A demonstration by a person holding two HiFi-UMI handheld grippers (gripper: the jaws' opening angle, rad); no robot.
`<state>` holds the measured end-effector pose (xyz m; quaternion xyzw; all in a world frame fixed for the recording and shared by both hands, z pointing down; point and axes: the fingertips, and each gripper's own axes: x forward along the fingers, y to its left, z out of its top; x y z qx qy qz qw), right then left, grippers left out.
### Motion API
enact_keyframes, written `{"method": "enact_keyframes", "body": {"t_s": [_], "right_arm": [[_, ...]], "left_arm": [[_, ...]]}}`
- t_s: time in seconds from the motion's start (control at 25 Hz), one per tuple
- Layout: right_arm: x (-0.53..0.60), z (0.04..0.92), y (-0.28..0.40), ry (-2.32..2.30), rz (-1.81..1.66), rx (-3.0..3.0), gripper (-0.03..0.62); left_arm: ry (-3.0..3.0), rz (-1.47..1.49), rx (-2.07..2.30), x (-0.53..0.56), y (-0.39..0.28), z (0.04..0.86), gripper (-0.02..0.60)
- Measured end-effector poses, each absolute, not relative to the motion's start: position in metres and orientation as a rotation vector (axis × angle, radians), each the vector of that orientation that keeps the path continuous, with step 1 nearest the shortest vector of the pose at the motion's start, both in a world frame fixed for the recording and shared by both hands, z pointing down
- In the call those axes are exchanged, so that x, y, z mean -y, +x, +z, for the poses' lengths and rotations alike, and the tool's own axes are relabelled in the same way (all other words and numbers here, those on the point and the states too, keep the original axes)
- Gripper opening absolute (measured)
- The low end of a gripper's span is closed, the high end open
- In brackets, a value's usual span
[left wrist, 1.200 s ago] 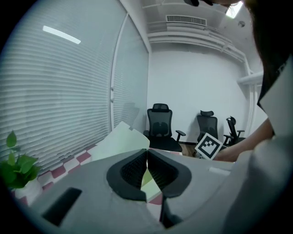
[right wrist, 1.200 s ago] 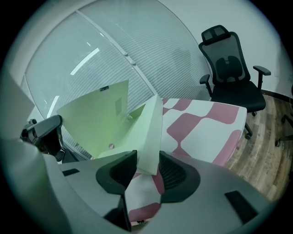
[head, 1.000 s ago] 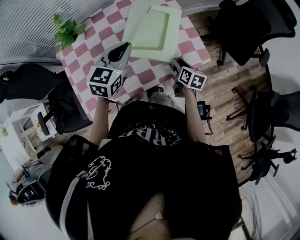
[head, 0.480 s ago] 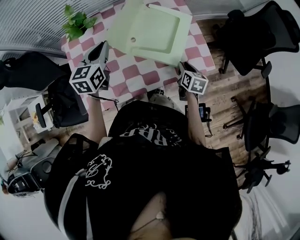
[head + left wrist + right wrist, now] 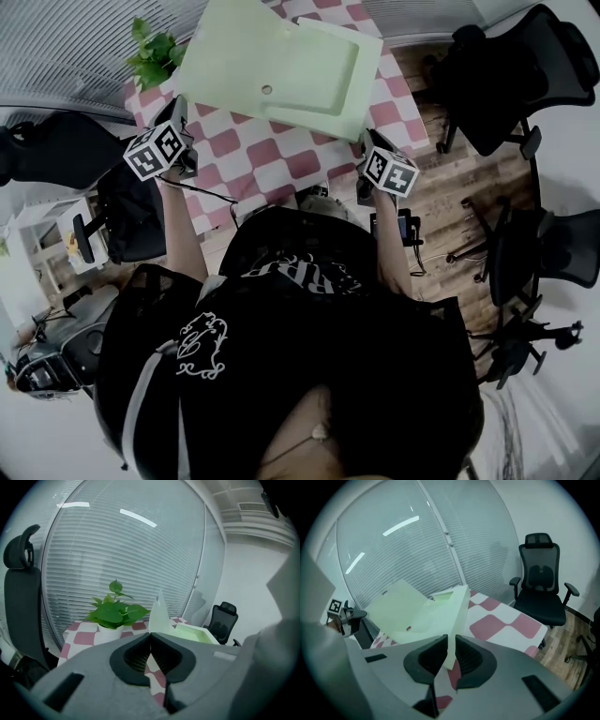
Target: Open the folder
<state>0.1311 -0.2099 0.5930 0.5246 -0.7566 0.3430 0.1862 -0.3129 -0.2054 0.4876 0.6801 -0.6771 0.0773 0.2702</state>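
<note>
A pale green folder (image 5: 314,80) lies on the pink-and-white checked table (image 5: 272,155). Its cover (image 5: 225,47) is swung out to the left, away from the base. My left gripper (image 5: 178,111) sits at the cover's left edge. In the left gripper view the jaws (image 5: 151,633) are shut on the thin cover (image 5: 158,618), which stands up between them. My right gripper (image 5: 364,139) is at the folder's near right corner. In the right gripper view its jaws (image 5: 450,641) are closing, and the pads meet the folder's corner (image 5: 457,616) between them.
A potted plant (image 5: 155,52) stands at the table's far left corner, close to the left gripper. Black office chairs stand to the right (image 5: 497,66) and to the left (image 5: 56,155) of the table. Window blinds run behind it.
The left gripper has moved left and a little down, drawing the cover with it, so the folder has swung open. The right gripper has stayed at the near right corner.
</note>
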Motion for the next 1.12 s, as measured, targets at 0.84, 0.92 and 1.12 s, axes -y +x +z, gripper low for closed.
{"method": "enact_keyframes", "body": {"t_s": [0.84, 0.92, 1.12], "right_arm": [[0.243, 0.595, 0.098, 1.441, 0.587, 1.983, 0.236], [0.251, 0.594, 0.121, 1.520, 0.607, 1.944, 0.236], [0.263, 0.595, 0.161, 1.625, 0.641, 1.881, 0.235]], "left_arm": [[1.683, 0.286, 1.738, 0.194, -0.326, 0.534, 0.017], [1.674, 0.274, 1.676, 0.190, -0.313, 0.548, 0.017], [1.626, 0.237, 1.614, 0.183, -0.292, 0.581, 0.020]]}}
